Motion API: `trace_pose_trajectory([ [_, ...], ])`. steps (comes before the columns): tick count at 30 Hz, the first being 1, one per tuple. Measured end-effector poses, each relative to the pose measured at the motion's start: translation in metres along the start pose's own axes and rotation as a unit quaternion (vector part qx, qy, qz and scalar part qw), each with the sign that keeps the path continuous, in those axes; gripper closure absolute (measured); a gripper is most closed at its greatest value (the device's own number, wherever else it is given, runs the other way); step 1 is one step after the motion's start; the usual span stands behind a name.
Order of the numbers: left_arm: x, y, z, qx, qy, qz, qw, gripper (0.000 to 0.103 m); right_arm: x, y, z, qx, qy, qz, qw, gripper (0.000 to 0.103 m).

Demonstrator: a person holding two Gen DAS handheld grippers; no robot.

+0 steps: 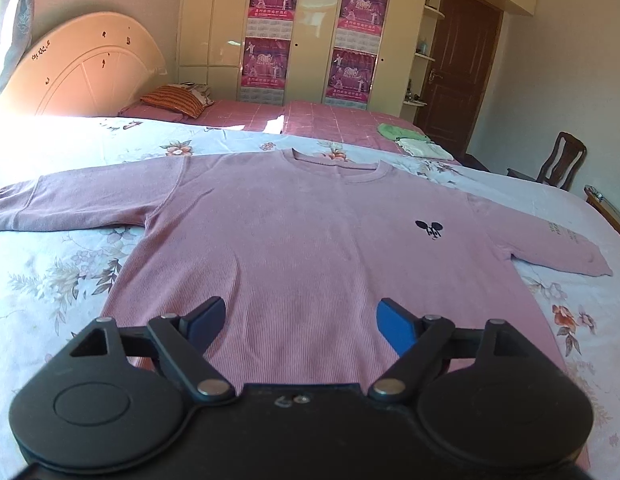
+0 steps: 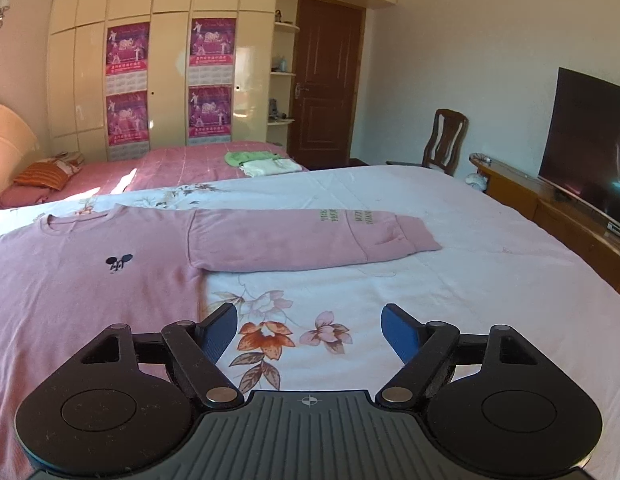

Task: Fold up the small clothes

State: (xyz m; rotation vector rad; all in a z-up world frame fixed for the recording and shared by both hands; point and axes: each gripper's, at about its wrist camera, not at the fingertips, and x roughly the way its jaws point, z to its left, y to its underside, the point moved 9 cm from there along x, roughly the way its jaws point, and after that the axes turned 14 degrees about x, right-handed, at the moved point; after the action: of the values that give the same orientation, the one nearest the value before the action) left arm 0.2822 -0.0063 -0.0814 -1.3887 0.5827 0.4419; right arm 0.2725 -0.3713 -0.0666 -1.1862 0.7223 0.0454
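A pink long-sleeved sweater [image 1: 302,240] with a small black logo lies flat, front up, on the floral bedsheet [image 1: 50,264], both sleeves spread out. My left gripper [image 1: 300,322] is open and empty, hovering over the sweater's lower middle near the hem. In the right wrist view the sweater [image 2: 90,280] fills the left side, and its right sleeve [image 2: 310,240] stretches out to the right. My right gripper [image 2: 310,332] is open and empty over the bare sheet [image 2: 469,280], just right of the sweater's side edge and below the sleeve.
A green and a white folded cloth [image 2: 266,164] lie on the pink bed behind. A pillow [image 1: 174,100] and headboard [image 1: 82,72] stand at the back left. A wooden chair [image 2: 445,140], a low cabinet with a TV [image 2: 585,140] and a door [image 2: 325,76] are at the right.
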Motion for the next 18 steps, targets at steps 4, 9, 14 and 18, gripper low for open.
trace_pose_trajectory([
  [4,0.019,-0.007,0.006,0.002,-0.009,0.003,1.0000,0.021,0.022,-0.013,-0.011,0.006,0.006,-0.008,1.000,0.031],
  [9,0.039,-0.024,0.011,-0.001,-0.010,-0.013,0.9999,0.024,0.055,-0.034,-0.033,0.030,0.025,-0.012,0.999,0.042],
  [14,0.069,-0.044,0.013,0.018,-0.022,-0.018,0.9994,0.027,0.099,-0.055,-0.069,0.095,0.025,-0.006,0.995,0.042],
  [18,0.092,-0.050,0.009,0.023,-0.017,-0.007,0.9996,0.033,0.144,-0.068,-0.104,0.155,0.029,0.009,0.987,0.042],
])
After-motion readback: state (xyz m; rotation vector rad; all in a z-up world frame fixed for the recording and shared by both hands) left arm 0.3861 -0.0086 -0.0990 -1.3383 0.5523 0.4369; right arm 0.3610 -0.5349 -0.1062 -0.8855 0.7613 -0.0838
